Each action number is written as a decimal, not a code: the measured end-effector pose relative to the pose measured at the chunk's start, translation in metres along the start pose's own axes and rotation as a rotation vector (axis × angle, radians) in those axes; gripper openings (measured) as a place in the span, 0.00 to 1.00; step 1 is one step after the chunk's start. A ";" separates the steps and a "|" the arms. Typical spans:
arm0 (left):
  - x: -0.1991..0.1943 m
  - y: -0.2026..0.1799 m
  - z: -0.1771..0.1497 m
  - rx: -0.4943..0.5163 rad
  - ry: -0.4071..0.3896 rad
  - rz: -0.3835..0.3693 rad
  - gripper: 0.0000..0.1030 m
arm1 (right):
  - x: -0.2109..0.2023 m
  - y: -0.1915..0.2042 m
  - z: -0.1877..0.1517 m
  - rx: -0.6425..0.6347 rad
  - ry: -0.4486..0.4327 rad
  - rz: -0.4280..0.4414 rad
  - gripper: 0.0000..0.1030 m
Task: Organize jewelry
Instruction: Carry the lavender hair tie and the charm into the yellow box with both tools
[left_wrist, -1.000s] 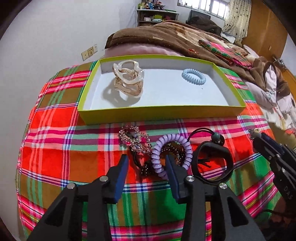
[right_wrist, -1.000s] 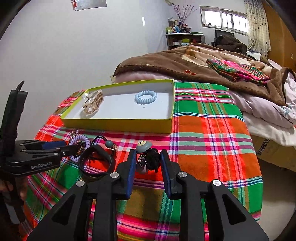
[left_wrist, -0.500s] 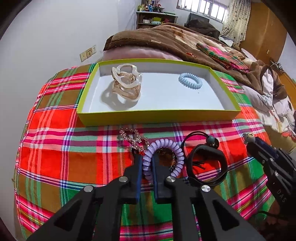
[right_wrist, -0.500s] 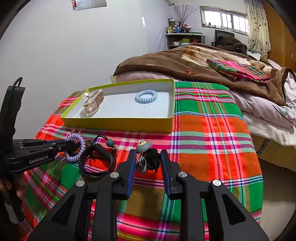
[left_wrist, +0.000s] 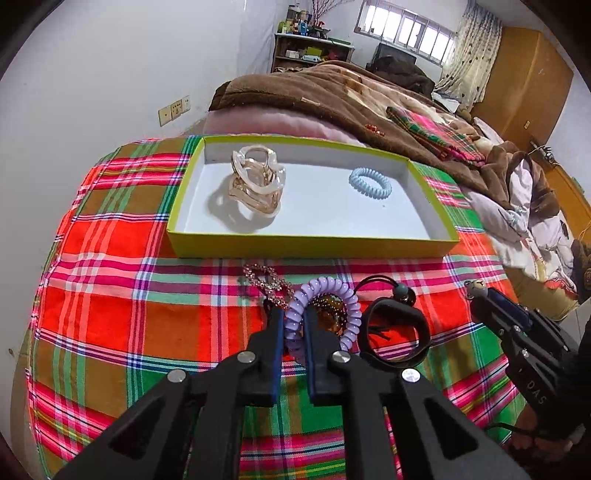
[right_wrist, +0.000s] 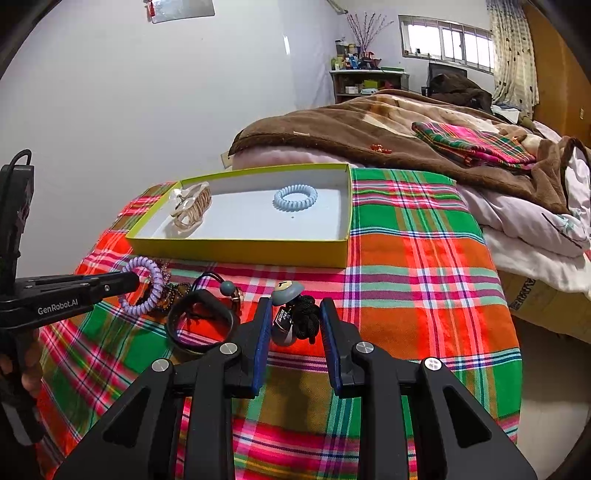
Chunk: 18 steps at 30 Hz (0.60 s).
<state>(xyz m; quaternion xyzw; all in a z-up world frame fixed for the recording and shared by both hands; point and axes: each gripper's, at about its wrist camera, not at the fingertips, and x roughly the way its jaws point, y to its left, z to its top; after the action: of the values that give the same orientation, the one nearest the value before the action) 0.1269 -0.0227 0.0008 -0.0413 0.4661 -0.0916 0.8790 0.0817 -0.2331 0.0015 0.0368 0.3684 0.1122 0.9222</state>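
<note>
The left gripper pinches the purple hair tie, lifted just clear of the cloth. The tray sits straight ahead; next comes a carry over its rim. The right gripper holds a black charm loosely between parted jaws.
</note>
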 end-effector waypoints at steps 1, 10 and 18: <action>-0.002 0.001 0.001 -0.002 -0.006 -0.002 0.10 | -0.001 0.001 0.001 -0.002 -0.002 -0.001 0.26; -0.018 0.013 0.011 -0.032 -0.053 -0.004 0.10 | -0.007 0.007 0.022 -0.018 -0.034 0.000 0.26; -0.023 0.033 0.033 -0.063 -0.081 0.009 0.10 | 0.000 0.019 0.057 -0.044 -0.052 0.016 0.26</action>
<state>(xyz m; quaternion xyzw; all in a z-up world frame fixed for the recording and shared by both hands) 0.1455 0.0141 0.0330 -0.0703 0.4331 -0.0713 0.8958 0.1176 -0.2136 0.0454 0.0224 0.3412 0.1266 0.9311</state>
